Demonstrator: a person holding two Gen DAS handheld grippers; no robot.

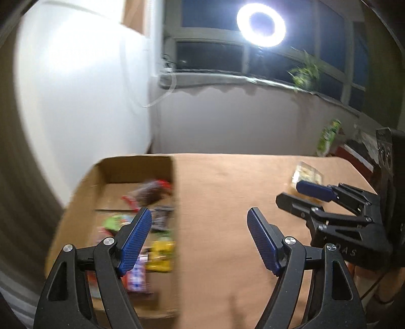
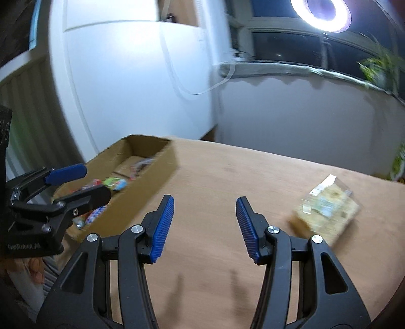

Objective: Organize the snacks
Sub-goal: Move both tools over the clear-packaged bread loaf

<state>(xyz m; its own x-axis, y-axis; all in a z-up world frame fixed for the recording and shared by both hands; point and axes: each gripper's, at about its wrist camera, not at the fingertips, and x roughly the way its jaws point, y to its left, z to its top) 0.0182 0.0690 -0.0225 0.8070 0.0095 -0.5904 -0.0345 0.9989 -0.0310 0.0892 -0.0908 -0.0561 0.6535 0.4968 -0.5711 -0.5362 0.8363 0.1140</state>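
Both tools empty, jaws spread wide: left tool (image 1: 200, 240) hangs over the right wall of the cardboard box (image 1: 177, 202), right tool (image 2: 205, 227) hovers above bare table (image 2: 215, 172). One snack is still loose: a clear-wrapped pack (image 2: 327, 212) lying flat on the table to the right of the right tool, well apart from the box. The box already holds a jumble of wrappers (image 1: 159, 253). Risks, as I judge them: frames are motion-blurred, so a fast approach could mis-align the pads and shove the pack instead of pinching it; the crinkly film may slip; the two tools sit near each other and could clash on a handover. Table is a plain brown surface, no clutter. Room: white wall, dark windows, ring light (image 1: 262, 22), potted plant (image 1: 305, 73) on the sill.
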